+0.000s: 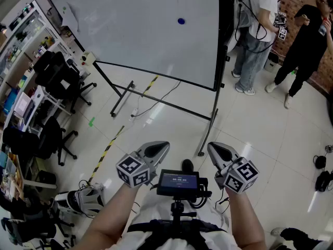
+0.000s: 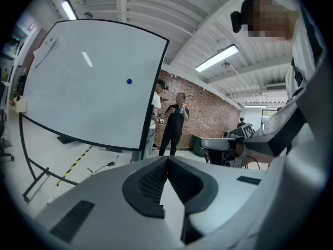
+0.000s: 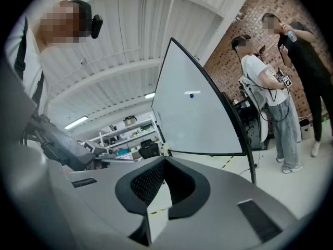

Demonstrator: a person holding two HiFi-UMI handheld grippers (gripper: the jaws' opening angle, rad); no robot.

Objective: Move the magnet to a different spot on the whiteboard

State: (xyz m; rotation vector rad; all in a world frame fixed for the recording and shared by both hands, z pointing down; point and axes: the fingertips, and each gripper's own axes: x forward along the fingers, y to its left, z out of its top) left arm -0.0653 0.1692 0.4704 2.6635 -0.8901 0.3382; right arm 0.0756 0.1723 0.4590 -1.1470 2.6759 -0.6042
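**A:** Where do we stand on the task?

**B:** At the very start, by our reading. The magnet [image 1: 180,21], a small blue dot, sits on the upper right part of the whiteboard [image 1: 130,30]. We are well apart from the board, and nothing touches the magnet.

**A:** Grippers?

**B:** We hold both low in front of us, pointing toward the board. The left gripper [image 1: 162,147] has its jaws closed together with nothing between them; its own view shows the tips meeting. The right gripper [image 1: 213,148] reads the same in its view: tips together, empty.

**A:** So what is left?

**B:** All of it, we judge. We need to close in on the board, open one gripper, take the magnet, set it on another spot and let go.

**A:** Containers?

**B:** None that bear on the task. Shelving [image 1: 23,27] along the left edge of the head view carries small items, too small for us to name.
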